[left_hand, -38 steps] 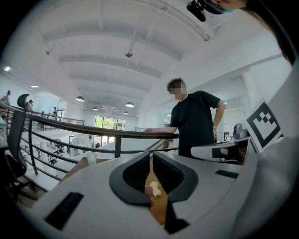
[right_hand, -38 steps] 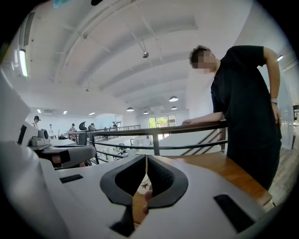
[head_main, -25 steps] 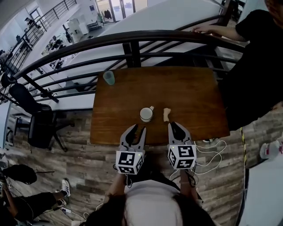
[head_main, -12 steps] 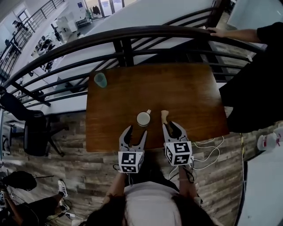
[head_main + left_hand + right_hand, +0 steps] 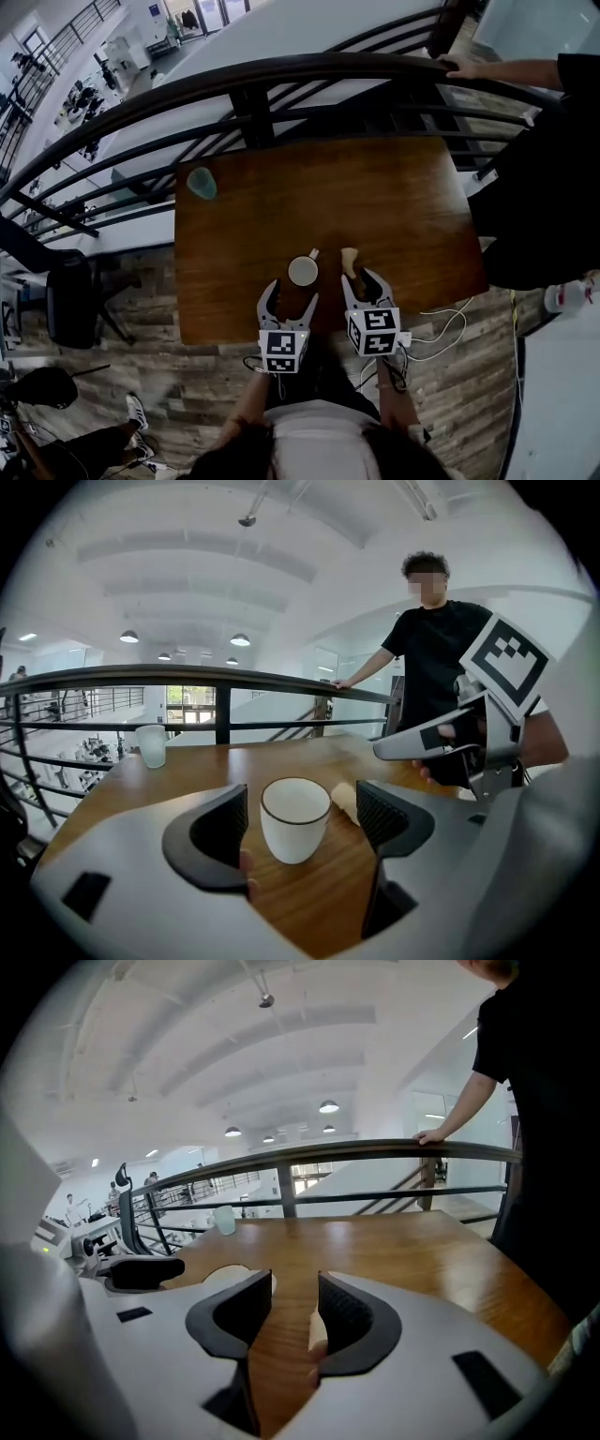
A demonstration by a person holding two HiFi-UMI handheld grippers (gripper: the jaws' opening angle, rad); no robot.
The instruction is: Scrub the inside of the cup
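Note:
A white cup (image 5: pixel 302 270) stands upright near the front edge of the brown table (image 5: pixel 403 202), with a beige scrubber (image 5: pixel 349 260) lying just to its right. My left gripper (image 5: pixel 291 294) sits just before the cup. In the left gripper view the cup (image 5: pixel 295 817) stands between the spread pads, touching neither. Those jaws have just been opening. My right gripper (image 5: pixel 364 280) reaches the scrubber's near end. Its jaws have also just been opening. In the right gripper view the scrubber (image 5: pixel 317 1333) lies in the gap (image 5: pixel 292 1309) against the right pad, with the left pad clear of it.
A pale green tumbler (image 5: pixel 200 183) stands at the table's far left corner. A dark metal railing (image 5: pixel 309 75) runs behind the table. A person in black (image 5: pixel 544 178) stands at the right with a hand on the rail. Cables (image 5: pixel 441 328) trail on the floor.
Both grippers have moved forward and lower, closing on the cup and the scrubber. Both pairs of jaws stand wider than before. The cup and scrubber have not moved on the table.

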